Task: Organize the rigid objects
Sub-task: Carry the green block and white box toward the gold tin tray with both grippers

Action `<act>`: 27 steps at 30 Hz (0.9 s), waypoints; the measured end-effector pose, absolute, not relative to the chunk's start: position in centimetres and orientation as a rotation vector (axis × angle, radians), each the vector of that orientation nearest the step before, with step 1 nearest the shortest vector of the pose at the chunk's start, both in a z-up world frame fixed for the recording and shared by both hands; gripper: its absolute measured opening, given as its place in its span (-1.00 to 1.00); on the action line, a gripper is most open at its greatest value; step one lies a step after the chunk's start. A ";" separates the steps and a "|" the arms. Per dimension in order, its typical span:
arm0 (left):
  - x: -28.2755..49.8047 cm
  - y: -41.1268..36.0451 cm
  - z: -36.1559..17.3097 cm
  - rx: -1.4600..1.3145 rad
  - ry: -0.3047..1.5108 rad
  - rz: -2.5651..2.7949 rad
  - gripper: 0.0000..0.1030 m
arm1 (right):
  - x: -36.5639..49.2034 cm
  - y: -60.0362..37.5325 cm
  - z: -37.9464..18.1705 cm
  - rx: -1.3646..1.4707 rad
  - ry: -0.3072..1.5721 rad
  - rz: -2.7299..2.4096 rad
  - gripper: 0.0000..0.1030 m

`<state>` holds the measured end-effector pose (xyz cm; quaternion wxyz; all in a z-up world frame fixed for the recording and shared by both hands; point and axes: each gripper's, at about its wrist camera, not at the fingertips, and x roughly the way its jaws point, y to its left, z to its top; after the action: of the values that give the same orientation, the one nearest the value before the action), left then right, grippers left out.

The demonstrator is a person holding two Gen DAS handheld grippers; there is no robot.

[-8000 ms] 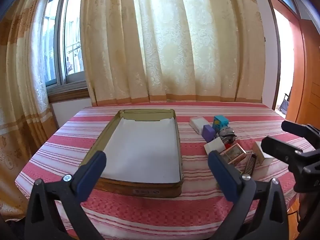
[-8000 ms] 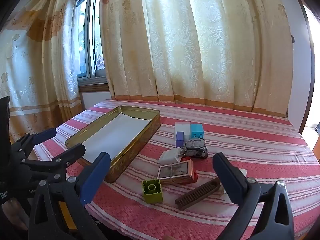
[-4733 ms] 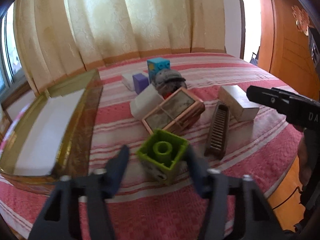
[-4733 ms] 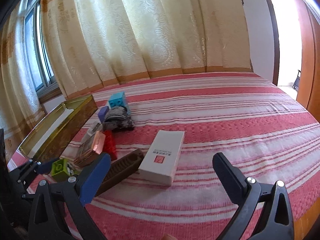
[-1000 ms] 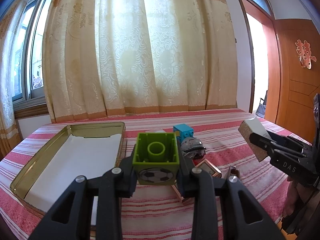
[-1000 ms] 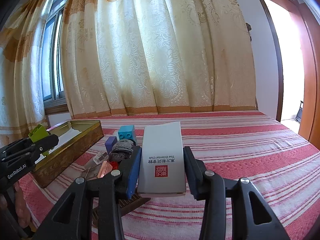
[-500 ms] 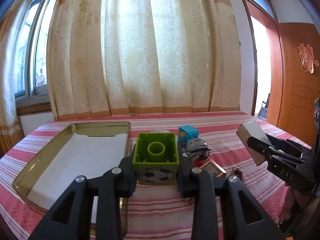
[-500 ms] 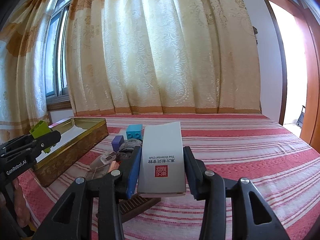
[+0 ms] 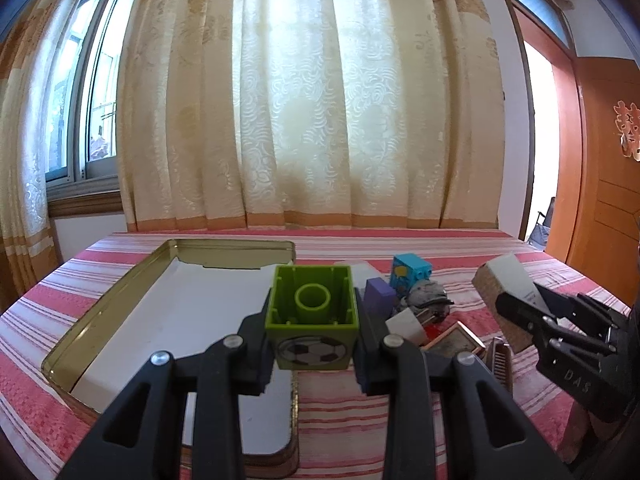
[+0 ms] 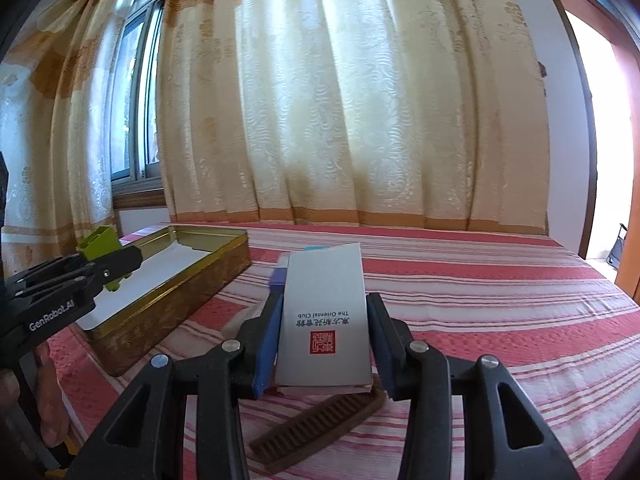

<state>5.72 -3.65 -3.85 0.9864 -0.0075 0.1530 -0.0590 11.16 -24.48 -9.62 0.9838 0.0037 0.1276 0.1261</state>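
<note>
In the left wrist view, the left tongs (image 9: 313, 330) are clamped on the two side walls of a green toy block (image 9: 312, 316), held hollow side up above the near right corner of the gold tin tray (image 9: 60, 354); it looks light, stiff and slick-walled, so flat opposite faces suit it best. In the right wrist view, the right tongs (image 10: 326, 344) pinch a white card box (image 10: 325, 320) by its long edges above the striped counter (image 10: 500, 292), over a brown comb (image 10: 316, 428); the box is probably light and could dent under a hard squeeze.
</note>
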 end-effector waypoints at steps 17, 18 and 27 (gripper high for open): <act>6.0 -2.1 -3.9 -0.031 0.313 -0.084 -0.42 | 11.1 -22.0 -9.4 -0.026 0.257 0.304 -0.15; 6.1 -2.0 -3.9 -0.031 0.314 -0.082 -0.42 | 11.1 -21.9 -9.4 -0.028 0.257 0.307 -0.14; 6.3 -1.1 -4.0 -0.037 0.319 -0.074 -0.42 | 11.2 -20.7 -9.3 -0.036 0.269 0.338 -0.14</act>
<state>6.26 -1.14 -3.97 0.9865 -0.0186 0.1587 -0.0368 11.24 -20.65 -9.35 0.9766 -0.0181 0.1334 0.1678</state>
